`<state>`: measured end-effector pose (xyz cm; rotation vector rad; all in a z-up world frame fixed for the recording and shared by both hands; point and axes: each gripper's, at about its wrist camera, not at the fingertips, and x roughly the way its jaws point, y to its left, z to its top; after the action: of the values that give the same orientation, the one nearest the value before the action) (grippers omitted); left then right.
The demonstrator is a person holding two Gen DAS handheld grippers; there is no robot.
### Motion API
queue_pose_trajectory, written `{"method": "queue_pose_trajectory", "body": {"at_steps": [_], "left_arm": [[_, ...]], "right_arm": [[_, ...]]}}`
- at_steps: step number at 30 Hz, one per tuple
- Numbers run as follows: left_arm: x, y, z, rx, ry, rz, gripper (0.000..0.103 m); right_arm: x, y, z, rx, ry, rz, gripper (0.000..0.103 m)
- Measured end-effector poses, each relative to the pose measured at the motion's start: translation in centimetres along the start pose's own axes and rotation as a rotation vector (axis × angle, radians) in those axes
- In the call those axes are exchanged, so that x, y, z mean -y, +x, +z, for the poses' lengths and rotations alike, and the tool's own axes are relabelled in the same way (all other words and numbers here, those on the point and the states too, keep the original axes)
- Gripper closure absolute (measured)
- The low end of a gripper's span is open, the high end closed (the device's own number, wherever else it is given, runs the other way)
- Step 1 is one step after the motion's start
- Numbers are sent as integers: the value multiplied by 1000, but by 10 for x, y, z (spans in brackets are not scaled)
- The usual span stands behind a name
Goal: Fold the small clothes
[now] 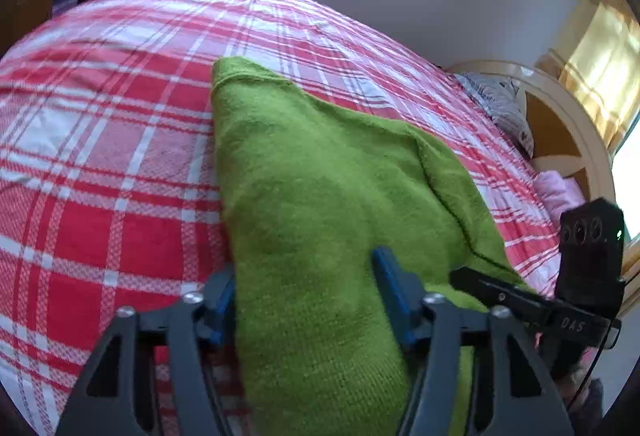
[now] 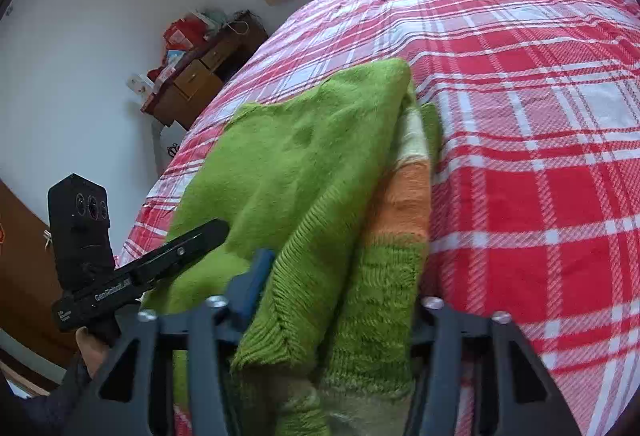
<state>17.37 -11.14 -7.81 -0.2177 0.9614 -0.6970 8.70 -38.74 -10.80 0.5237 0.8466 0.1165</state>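
Observation:
A green knitted sweater (image 1: 304,188) lies partly folded on the red plaid bed; in the right wrist view (image 2: 296,164) an orange and pale stripe shows under its folded top layer. My left gripper (image 1: 308,288) has its blue pads spread either side of the sweater's near edge, with fabric between them. My right gripper (image 2: 340,300) straddles the ribbed hem (image 2: 296,276) the same way, its right finger hidden by cloth. Each gripper shows in the other's view, the right gripper at the right edge (image 1: 532,300) and the left gripper at the left (image 2: 140,268).
The red and white plaid bedspread (image 1: 120,116) covers the bed all around the sweater. A curved headboard (image 1: 560,108) with a pillow (image 1: 500,104) is at the right. A wooden dresser (image 2: 200,76) with clutter stands by the wall. Windows with curtains are behind.

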Motion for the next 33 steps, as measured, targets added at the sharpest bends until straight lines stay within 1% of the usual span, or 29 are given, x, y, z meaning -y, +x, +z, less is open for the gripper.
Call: {"method": "queue_pose_trajectory", "body": {"at_steps": [1, 2, 3, 6, 9, 12, 13, 14, 15, 16, 17, 18, 19, 21, 22, 23, 24, 25, 26, 27, 28, 29, 30, 32, 33], "left_arm": [[-5, -5, 0, -11, -24, -19, 60], [-6, -11, 0, -23, -35, -30, 61], [-5, -16, -1, -38, -29, -24, 62], [7, -37, -17, -89, 29, 21, 63], [7, -66, -50, -157, 36, 24, 63], [6, -101, -90, -213, 48, 16, 62], [6, -115, -108, -226, 54, 12, 61], [4, -121, -115, -232, 54, 9, 60], [1, -129, -127, -237, 51, 7, 54], [-2, -132, -134, -232, 48, 14, 46], [-5, -136, -140, -208, 50, 21, 43], [-7, -139, -143, -180, 54, 29, 35], [-10, -140, -144, -155, 55, 48, 26], [-12, -142, -139, -113, 64, 73, 23], [-13, -142, -134, -82, 72, 85, 22], [-13, -141, -130, -60, 79, 89, 22], [-12, -138, -125, -39, 87, 83, 20], [-12, -132, -121, -36, 92, 76, 15], [-13, -124, -120, -62, 79, 77, 15], [-15, -116, -121, -90, 57, 60, 15], [-17, -111, -121, -95, 31, 40, 10], [-17, -113, -125, -61, 22, 34, 9], [-15, -114, -129, -46, 29, 40, 8], [-7, -112, -136, -19, 81, 73, 5], [-4, -110, -138, -8, 102, 82, 3]], "right_arm": [[0, -2, -1, -8, 32, 5, 63], [-3, -5, -2, -11, 45, -1, 65], [-8, -9, -5, -11, 46, -8, 66], [-24, -21, -22, -44, 62, 3, 66], [-34, -36, -57, -91, 77, 58, 66], [-45, -54, -103, -123, 88, 107, 66], [-50, -61, -121, -134, 91, 124, 66], [-54, -66, -136, -143, 87, 138, 66], [-60, -71, -151, -149, 74, 144, 66], [-64, -74, -161, -148, 54, 137, 66], [-71, -78, -173, -139, 26, 120, 62], [-75, -82, -180, -123, 6, 103, 59], [-78, -85, -186, -96, -9, 78, 58], [-80, -88, -189, -53, -13, 17, 47], [-81, -90, -188, -33, -10, -21, 46], [-81, -93, -184, 2, -8, -40, 46], [-79, -98, -181, 49, -7, -50, 42], [-79, -100, -180, 70, -7, -57, 37], [-76, -99, -177, 85, -4, -59, 26], [-72, -95, -174, 86, 0, -40, 25], [-71, -90, -172, 79, 5, -22, 25], [-67, -81, -170, 57, 7, 3, 25], [-63, -74, -166, 35, 2, 28, 25], [-65, -70, -170, 75, -60, 32, 25], [-66, -69, -170, 74, -83, 24, 25]]}}
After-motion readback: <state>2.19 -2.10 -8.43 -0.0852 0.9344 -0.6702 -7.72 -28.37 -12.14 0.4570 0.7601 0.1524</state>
